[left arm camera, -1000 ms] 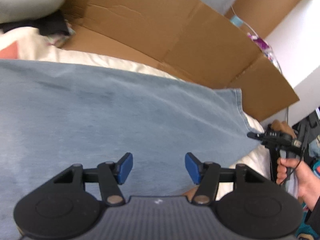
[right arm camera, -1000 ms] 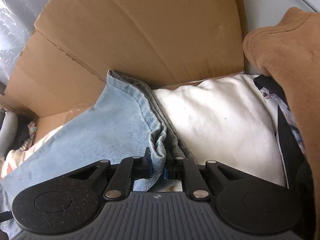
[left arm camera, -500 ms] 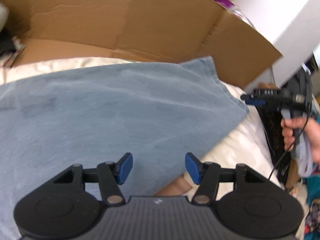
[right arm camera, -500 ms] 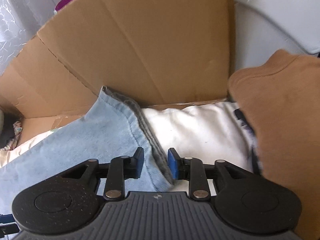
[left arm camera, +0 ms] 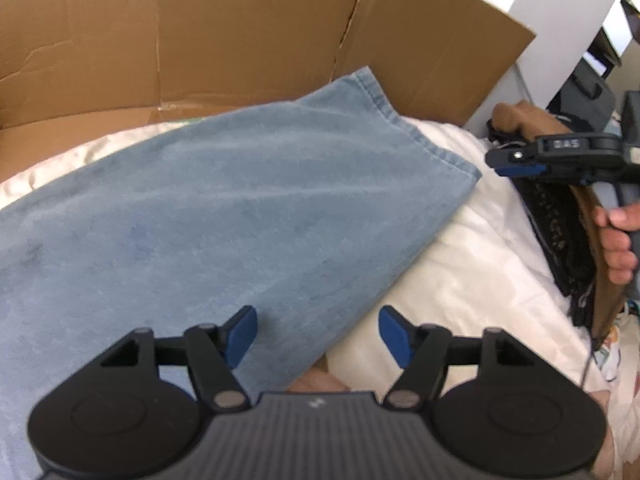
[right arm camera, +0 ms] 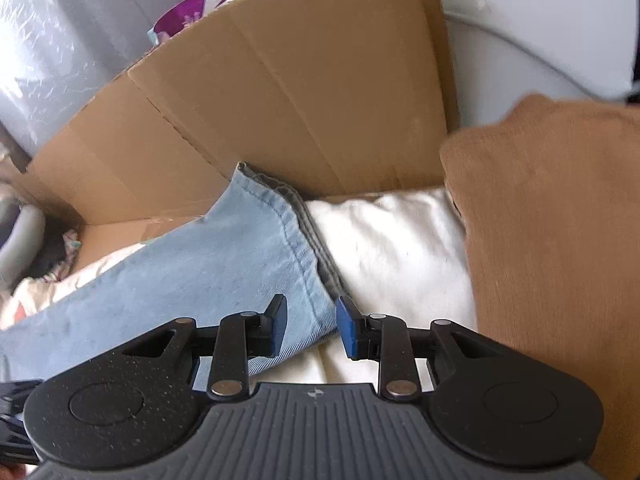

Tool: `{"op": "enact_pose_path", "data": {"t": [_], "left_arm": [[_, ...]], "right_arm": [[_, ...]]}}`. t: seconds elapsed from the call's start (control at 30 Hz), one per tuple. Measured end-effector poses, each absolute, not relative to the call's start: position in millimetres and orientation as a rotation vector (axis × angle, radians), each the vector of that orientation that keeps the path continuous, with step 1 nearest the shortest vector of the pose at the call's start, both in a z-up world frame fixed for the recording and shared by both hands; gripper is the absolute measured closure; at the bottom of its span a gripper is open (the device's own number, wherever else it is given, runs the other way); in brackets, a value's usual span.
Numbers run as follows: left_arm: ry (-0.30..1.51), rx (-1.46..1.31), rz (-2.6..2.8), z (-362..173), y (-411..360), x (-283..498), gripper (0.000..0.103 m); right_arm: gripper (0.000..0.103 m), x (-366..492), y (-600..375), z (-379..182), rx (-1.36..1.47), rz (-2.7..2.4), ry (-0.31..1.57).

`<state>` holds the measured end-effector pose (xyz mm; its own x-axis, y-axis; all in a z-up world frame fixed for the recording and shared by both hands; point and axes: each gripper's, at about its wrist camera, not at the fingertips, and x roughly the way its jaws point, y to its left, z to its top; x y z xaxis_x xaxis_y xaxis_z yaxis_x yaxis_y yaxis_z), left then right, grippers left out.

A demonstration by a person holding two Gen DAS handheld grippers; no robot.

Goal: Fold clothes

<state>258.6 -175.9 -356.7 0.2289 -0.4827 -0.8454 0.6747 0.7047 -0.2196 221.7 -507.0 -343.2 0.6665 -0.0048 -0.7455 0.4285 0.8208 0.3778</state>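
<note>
A light blue denim garment [left arm camera: 224,216] lies flat on a white bedsheet [left arm camera: 472,272], its hemmed end toward the cardboard. It also shows in the right wrist view [right arm camera: 224,264]. My left gripper [left arm camera: 318,334] is open and empty over the garment's near edge. My right gripper [right arm camera: 310,326] is open and empty, just behind the garment's hem corner. The right gripper also shows in the left wrist view [left arm camera: 516,160], held clear of the cloth on the right.
A flattened cardboard box [left arm camera: 200,40] stands behind the garment. A brown garment [right arm camera: 552,248] is piled on the right, beside dark clothes [left arm camera: 560,240]. Grey and dark clothes [right arm camera: 24,240] lie at the far left.
My right gripper opened and let go of the denim hem, then drew back to the right. The garment now lies flat. The left gripper stayed open and shifted right.
</note>
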Motion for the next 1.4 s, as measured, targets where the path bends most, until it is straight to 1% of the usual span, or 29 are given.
{"op": "enact_pose_path", "data": {"t": [0.1,0.2,0.27,0.3,0.5,0.6,0.77,0.83,0.87,0.9,0.93,1.03,1.07,1.13,1.2,1.3,1.4], "left_arm": [[1.073,0.259,-0.817,-359.9,-190.2,255.0,0.029],[1.06,0.312,-0.819,-363.5,-207.0,251.4,0.029],[1.06,0.312,-0.828,-366.1,-215.4,249.1,0.02],[1.06,0.314,-0.832,-367.3,-219.6,247.8,0.013],[1.008,0.386,-0.83,-377.1,-237.7,237.0,0.007],[0.99,0.397,-0.813,-381.5,-242.2,238.1,0.007],[0.952,0.37,-0.782,-381.7,-245.2,243.0,0.009],[0.941,0.362,-0.78,-380.9,-245.9,244.5,0.014],[0.933,0.355,-0.782,-379.3,-245.8,244.7,0.015],[0.926,0.349,-0.783,-377.6,-245.6,245.0,0.018],[0.924,0.344,-0.784,-375.3,-245.0,245.9,0.024],[0.918,0.33,-0.786,-367.9,-243.6,248.5,0.031],[0.914,0.327,-0.786,-365.4,-243.4,249.3,0.033],[0.914,0.325,-0.792,-362.0,-244.4,250.9,0.04],[0.909,0.328,-0.814,-359.0,-245.9,250.3,0.046],[0.899,0.352,-0.83,-356.5,-248.6,247.1,0.047],[0.919,0.364,-0.858,-362.0,-252.5,241.7,0.039]], "right_arm": [[0.069,215.4,-506.1,-346.5,0.592,-0.241,0.815],[0.068,209.5,-503.2,-345.4,0.581,-0.214,0.819],[0.065,204.7,-502.5,-344.8,0.586,-0.203,0.815],[0.064,202.3,-502.0,-344.8,0.589,-0.198,0.812],[0.061,189.0,-493.9,-349.8,0.569,-0.179,0.817],[0.061,188.1,-490.0,-350.8,0.525,-0.178,0.82],[0.057,188.6,-484.9,-352.0,0.454,-0.178,0.822],[0.056,188.8,-482.9,-352.4,0.425,-0.177,0.823],[0.053,188.9,-482.2,-352.7,0.414,-0.178,0.823],[0.051,188.9,-481.5,-352.8,0.408,-0.178,0.822],[0.051,188.8,-480.5,-352.8,0.402,-0.176,0.821],[0.049,187.3,-478.4,-353.8,0.396,-0.169,0.812],[0.045,186.8,-477.8,-354.7,0.399,-0.172,0.81],[0.042,186.2,-475.9,-356.5,0.402,-0.175,0.806],[0.04,187.6,-471.1,-358.2,0.387,-0.169,0.811],[0.04,189.7,-463.7,-359.1,0.358,-0.161,0.817],[0.039,190.7,-462.0,-359.3,0.352,-0.157,0.817]]}}
